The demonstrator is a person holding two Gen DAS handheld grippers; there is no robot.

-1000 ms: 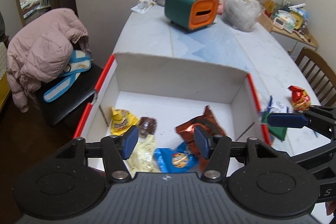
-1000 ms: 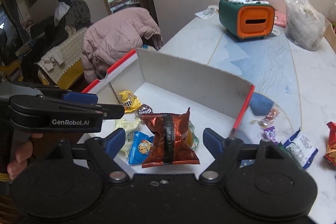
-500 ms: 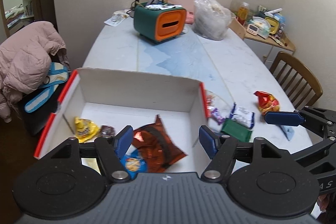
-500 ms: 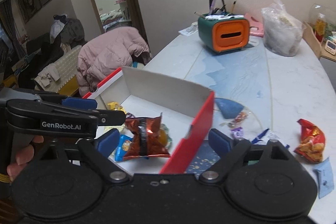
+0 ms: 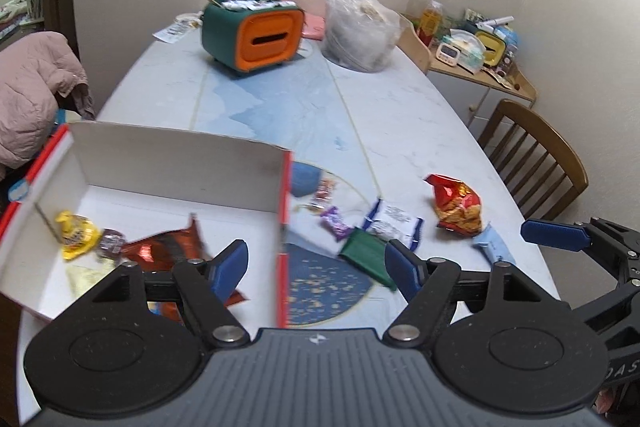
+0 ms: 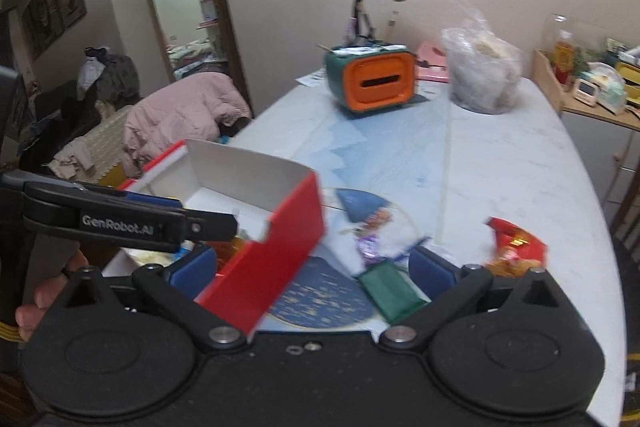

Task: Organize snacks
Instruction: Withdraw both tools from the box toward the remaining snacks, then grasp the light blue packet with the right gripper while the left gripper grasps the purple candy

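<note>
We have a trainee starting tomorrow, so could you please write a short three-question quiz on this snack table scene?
1. True or false: the green packet lies inside the white box.
2. Which snack lies nearest the wooden chair? A) the red chip bag B) the yellow packet C) the copper-coloured bag
3. Fill in: neither the left tongs nor the right tongs hold a ____.

Key: 1 false, it lies on the table outside the box; 2 A; 3 snack, both pairs are opening with nothing gripped.
</note>
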